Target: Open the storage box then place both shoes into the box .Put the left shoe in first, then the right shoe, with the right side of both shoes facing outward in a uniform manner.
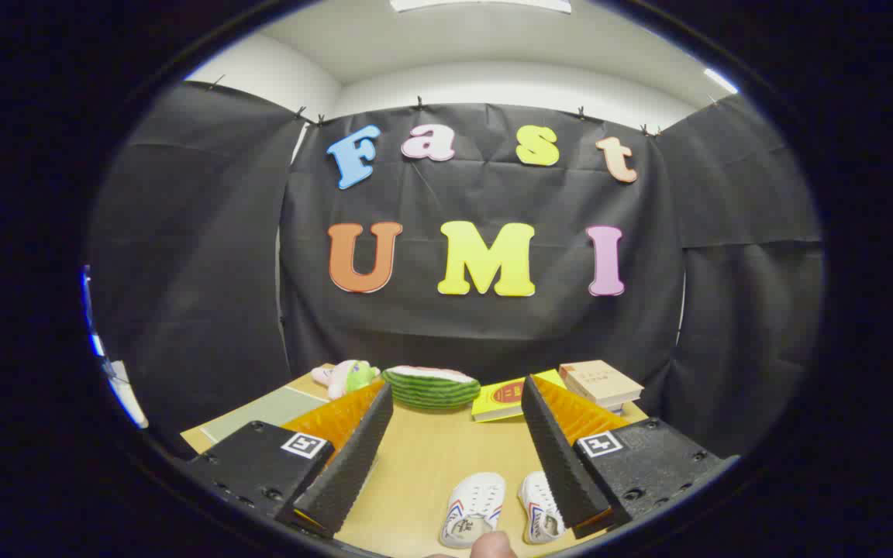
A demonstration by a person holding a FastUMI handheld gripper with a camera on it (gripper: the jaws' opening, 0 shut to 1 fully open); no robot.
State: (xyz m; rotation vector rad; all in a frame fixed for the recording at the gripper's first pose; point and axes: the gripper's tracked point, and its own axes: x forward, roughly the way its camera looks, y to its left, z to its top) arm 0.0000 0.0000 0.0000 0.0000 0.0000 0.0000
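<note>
Two gripper fingers rise from the bottom of the gripper view, spread wide with nothing between their pads, so the gripper [454, 457] is released and holds nothing; each finger base carries a small square black-and-white marker tag, a pattern rather than readable writing. Down between the fingers, low on the wooden table [423, 457], sits a pair of small white shoes with red and blue stripes on their sides: the left-hand shoe [474, 509] lies fully in the gap, and the right-hand shoe [539, 508] lies just beside it, partly hidden by the right finger. A fingertip [491, 545] of a person pokes up just below the shoes. Going left to right along the far edge of the table, beyond the fingers: a pale green mat [260, 412] lies flat at the left corner, then a pink and green plush toy [347, 377], then a watermelon-slice cushion [431, 386] with striped green rind, then a yellow booklet [505, 397] with a red oval mark on its cover whose writing is too small to read, and last a tan book [600, 383] lying on another flat item, its cover print also too small to make out
</note>
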